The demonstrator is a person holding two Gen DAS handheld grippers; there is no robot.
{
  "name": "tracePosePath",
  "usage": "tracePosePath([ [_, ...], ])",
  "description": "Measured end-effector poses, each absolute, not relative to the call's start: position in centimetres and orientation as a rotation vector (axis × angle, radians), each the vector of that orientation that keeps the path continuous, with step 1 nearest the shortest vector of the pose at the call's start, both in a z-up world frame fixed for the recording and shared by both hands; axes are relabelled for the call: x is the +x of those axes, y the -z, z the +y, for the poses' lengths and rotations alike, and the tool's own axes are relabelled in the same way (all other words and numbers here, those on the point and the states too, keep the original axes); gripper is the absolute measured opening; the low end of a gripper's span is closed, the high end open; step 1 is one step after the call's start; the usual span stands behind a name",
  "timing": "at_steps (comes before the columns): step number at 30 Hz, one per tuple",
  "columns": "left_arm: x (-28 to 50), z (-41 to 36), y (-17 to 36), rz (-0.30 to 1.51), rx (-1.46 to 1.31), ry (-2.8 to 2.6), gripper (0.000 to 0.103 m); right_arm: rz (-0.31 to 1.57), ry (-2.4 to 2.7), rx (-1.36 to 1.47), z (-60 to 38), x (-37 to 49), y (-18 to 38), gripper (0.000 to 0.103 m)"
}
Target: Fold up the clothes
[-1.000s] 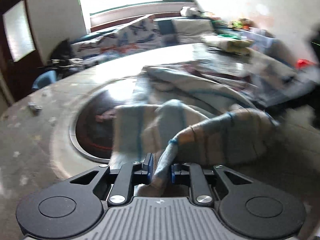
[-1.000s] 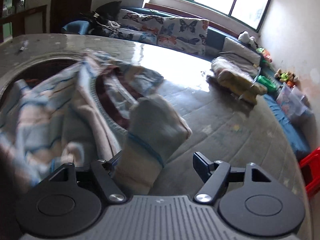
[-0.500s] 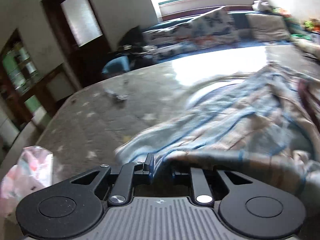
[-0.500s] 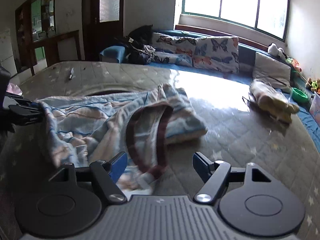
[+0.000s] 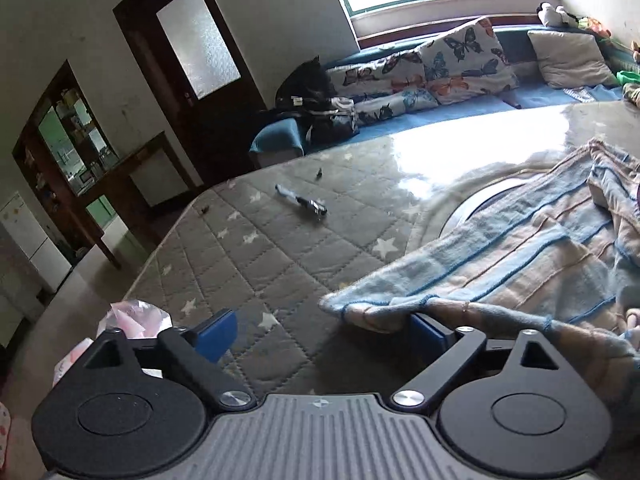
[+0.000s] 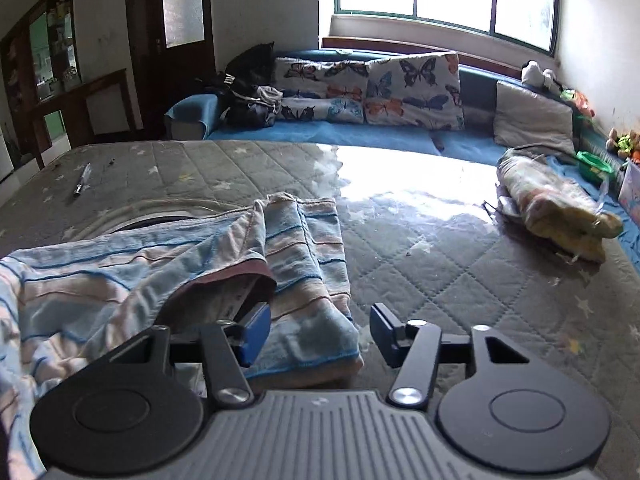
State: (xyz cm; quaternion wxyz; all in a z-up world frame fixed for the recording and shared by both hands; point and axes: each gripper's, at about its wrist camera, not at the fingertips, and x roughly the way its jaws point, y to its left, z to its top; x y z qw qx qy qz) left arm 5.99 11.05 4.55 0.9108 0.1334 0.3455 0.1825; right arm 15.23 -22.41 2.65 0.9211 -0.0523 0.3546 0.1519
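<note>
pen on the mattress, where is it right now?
The pen lies on the quilted mattress near its far left corner, left of the striped garment; the right wrist view shows it at far left too.

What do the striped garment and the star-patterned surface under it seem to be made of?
Striped garment: probably a soft knit or fleece; its surface looks fuzzy and it lies in limp folds. Star-patterned surface: likely quilted padded fabric under a clear glossy cover; stitched diamonds, strong window glare.

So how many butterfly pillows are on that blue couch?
3, in a row on the blue couch under the window: two stacked at left, one upright right of them. More may be hidden.
</note>
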Motion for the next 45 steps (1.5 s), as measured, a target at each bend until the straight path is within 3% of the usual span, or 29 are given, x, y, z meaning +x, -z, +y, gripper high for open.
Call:
tracePosePath([
  [7,5.6,10.7,-6.5,0.647,0.251,-0.388,0.102,0.741,-0.341,-0.133,-22.0,16.3,-1.1,0.038],
  [11,5.5,9.2,-6.9,0.629,0.231,-0.339,0.103,0.745,-0.349,-0.141,-22.0,15.9,-0.8,0.011],
  [27,6.0,-0.6,-4.6,0.682,0.153,0.008,0.103,0.723,-0.359,-0.146,-24.5,6.8,-1.9,0.009],
  [45,-2.5,-1.5,-4.4,0.731,0.044,-0.049,0.103,0.734,-0.378,-0.182,-24.2,0.7,-1.8,0.009],
])
